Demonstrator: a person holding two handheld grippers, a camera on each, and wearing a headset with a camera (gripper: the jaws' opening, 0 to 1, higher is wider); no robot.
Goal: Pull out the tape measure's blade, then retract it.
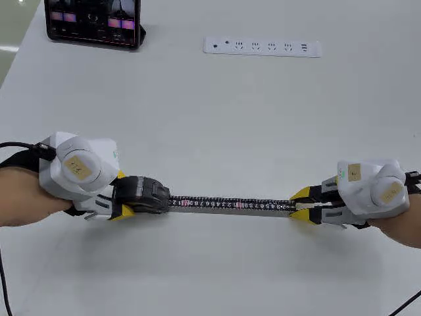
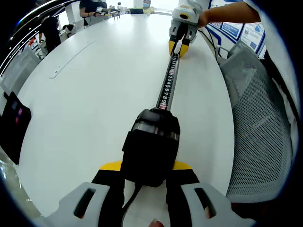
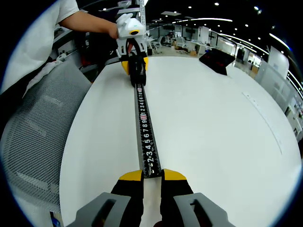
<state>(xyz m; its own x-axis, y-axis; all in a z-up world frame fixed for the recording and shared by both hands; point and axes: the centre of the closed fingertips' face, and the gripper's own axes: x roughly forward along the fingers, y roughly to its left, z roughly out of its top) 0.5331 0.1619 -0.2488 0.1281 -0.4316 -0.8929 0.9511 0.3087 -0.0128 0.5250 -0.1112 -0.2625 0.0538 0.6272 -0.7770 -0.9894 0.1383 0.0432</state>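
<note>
The tape's case [image 1: 141, 194] is clamped as an anchor at the near left of the surface [image 1: 217, 118] in the jaws of the left gripper [image 1: 123, 194], while the blade [image 1: 230, 204], pinched at its tip by the closed jaws of the right gripper [image 1: 297, 204], is held stretched out rightward.

I see a plain white table [image 1: 217, 105] with a smooth, matte top, and it runs well past the work area on every side. In the right gripper view its near edge curves round in front of a grey mesh chair. At the far side lies 1 white power strip [image 1: 262, 47], flat on the top, its long side set across my head view. Left of it, at the far corner, 1 dark tablet [image 1: 93, 20] stands propped with its screen lit. Near me, the tape measure [image 1: 141, 194] sits low on the top, its blade [image 1: 230, 205] stretched along the surface; I cannot tell if it touches.
</note>
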